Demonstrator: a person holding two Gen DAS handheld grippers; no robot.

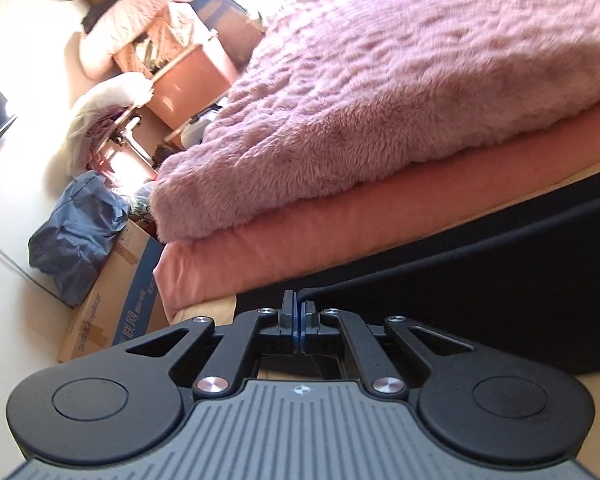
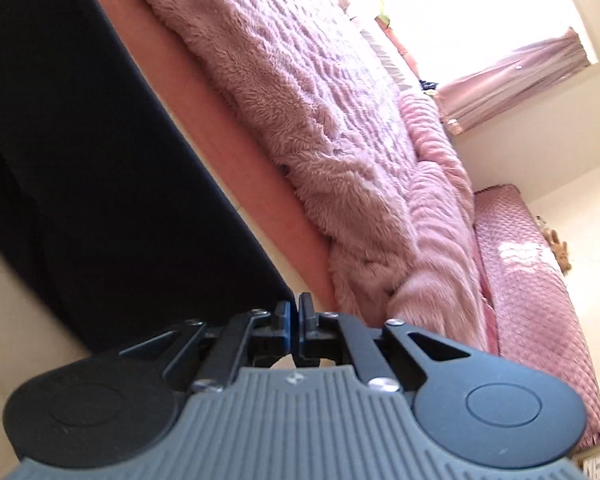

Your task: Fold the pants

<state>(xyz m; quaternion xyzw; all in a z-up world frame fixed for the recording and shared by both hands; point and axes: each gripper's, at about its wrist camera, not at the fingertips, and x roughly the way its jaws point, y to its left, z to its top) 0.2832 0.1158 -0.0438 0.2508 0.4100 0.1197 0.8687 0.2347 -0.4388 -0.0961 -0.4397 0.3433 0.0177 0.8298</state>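
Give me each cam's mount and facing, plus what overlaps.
Left wrist: on the left gripper, looking along its fingers shut on the black pants, toward the fluffy pink blanket and cluttered floor.
Right wrist: on the right gripper, shut at the pants edge, facing blanket and window.
Shared: pants, blanket.

pants (image 1: 480,280): black, plain, smooth cloth
state: 2 edges pinched and lifted, cloth stretched taut
pose: a wide dark sheet, tilted in both views
place: on the bed, beside pink bedding
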